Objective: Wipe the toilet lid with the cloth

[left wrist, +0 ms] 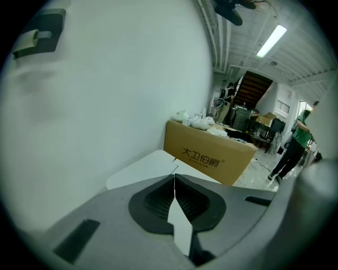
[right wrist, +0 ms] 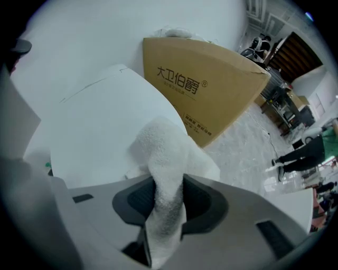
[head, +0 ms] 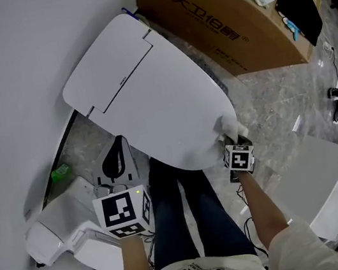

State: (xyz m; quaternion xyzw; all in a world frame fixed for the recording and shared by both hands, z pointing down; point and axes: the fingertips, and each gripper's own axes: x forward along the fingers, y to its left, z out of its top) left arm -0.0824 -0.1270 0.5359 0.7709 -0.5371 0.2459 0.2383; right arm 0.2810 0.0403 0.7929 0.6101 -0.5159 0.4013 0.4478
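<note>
The white toilet lid (head: 149, 96) lies closed, its near rounded end toward me. My right gripper (head: 230, 140) is shut on a fluffy white cloth (right wrist: 168, 158), which rests against the lid's near right edge (head: 229, 128). In the right gripper view the cloth bulges out between the jaws over the lid (right wrist: 100, 132). My left gripper (head: 123, 197) is held low at the left, away from the lid, with its jaws shut and nothing between them (left wrist: 174, 203); the lid (left wrist: 148, 169) shows beyond it.
A large brown cardboard box (head: 220, 18) stands behind the toilet to the right. A white wall (head: 9, 75) runs along the left. White appliances (head: 64, 240) sit by my left; another white unit (head: 320, 182) stands right. A person (left wrist: 293, 145) stands far off.
</note>
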